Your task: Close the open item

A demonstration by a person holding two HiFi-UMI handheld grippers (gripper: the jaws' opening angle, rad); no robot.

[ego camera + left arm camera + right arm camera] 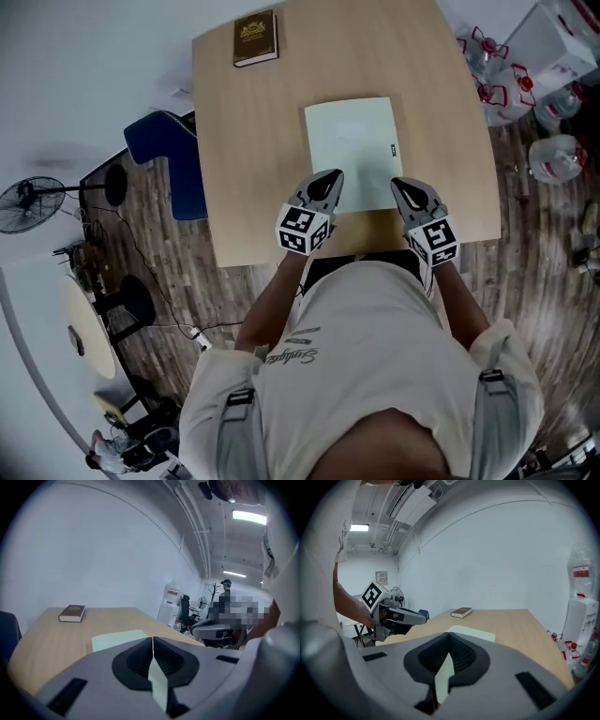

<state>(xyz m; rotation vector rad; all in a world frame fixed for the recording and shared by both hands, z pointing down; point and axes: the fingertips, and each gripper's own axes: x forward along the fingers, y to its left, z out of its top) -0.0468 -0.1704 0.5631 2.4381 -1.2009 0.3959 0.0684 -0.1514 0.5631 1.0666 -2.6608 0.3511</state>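
- Item: pale green book (352,150), lying flat and shut, plain cover up, with a small dark label near its right edge.
- Position: middle of the surface (253,169), towards the person's side; its near edge sits just at the tips of both grippers.
- Left gripper (330,178): fingers pressed together tip to tip, over the book's near left corner; whether they touch it cannot be told.
- Right gripper (403,185): fingers likewise pressed together, at the book's near right corner.
- Surface: light wood, rectangular with rounded corners.
- Brown book (255,38): closed, with gold ornament on the cover, at the far left corner, well apart from the pale green book.
- Blue chair (173,155): against the left side of the surface.
- Floor (169,272): dark wood planks with cables trailing across.
- Standing fan (28,204): far left.
- Water bottles (553,155): clustered on the floor to the right.
- Walls: plain white.
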